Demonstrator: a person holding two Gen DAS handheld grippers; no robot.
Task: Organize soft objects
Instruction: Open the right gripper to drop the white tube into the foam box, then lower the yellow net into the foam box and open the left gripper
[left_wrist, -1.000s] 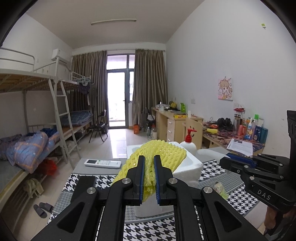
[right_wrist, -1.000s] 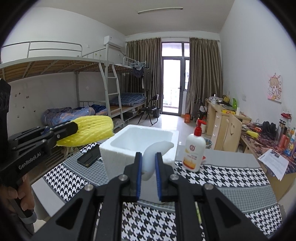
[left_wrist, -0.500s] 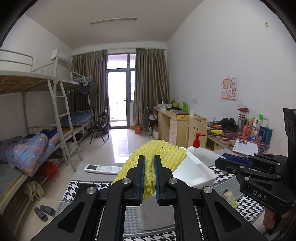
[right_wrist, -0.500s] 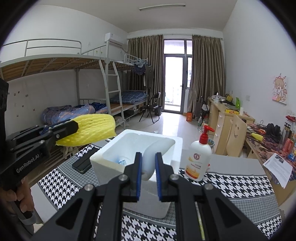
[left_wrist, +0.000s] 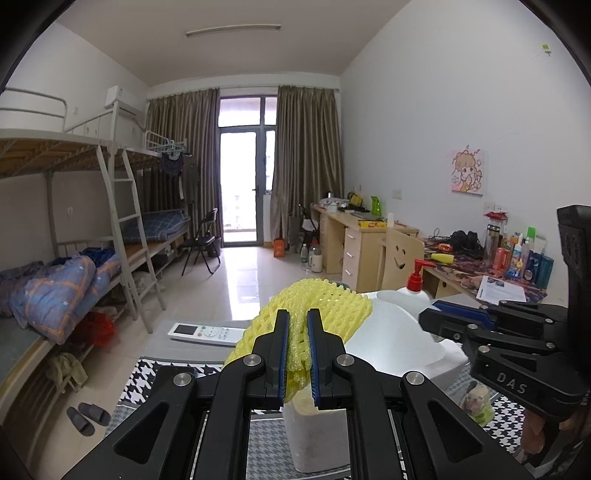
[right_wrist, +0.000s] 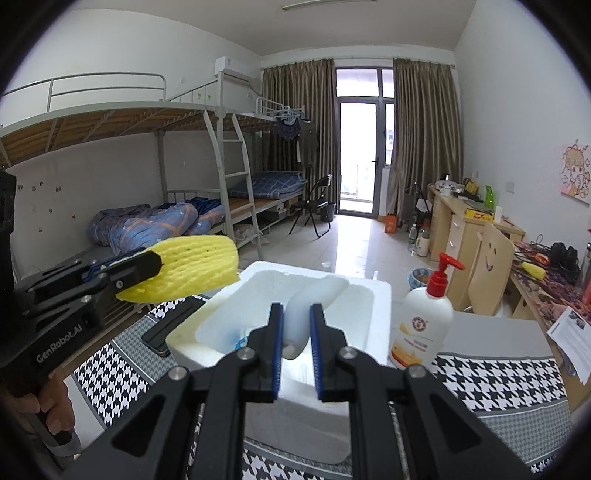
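My left gripper (left_wrist: 298, 354) pinches yellow foam net (left_wrist: 325, 302); my right gripper (right_wrist: 297, 354) pinches white foam (right_wrist: 306, 306) over the box (right_wrist: 373, 295) on the houndstooth table (right_wrist: 498, 376).

**Dorm room, daylight from the far door**

The glass door (left_wrist: 246, 170) sits in the far wall, the only bright spot, flanked by brown curtains (left_wrist: 306, 162). Left of the door run metal bunk beds (right_wrist: 155, 147) with a ladder (left_wrist: 129, 236) and blue bedding (right_wrist: 147, 225); a black folding chair (left_wrist: 201, 243) stands between them and the door. Right of the door, wooden desks (left_wrist: 354, 236) line a white wall (left_wrist: 424, 110) bearing a cartoon picture (left_wrist: 467, 172). The tiled floor (left_wrist: 243, 280) reflects the door's light
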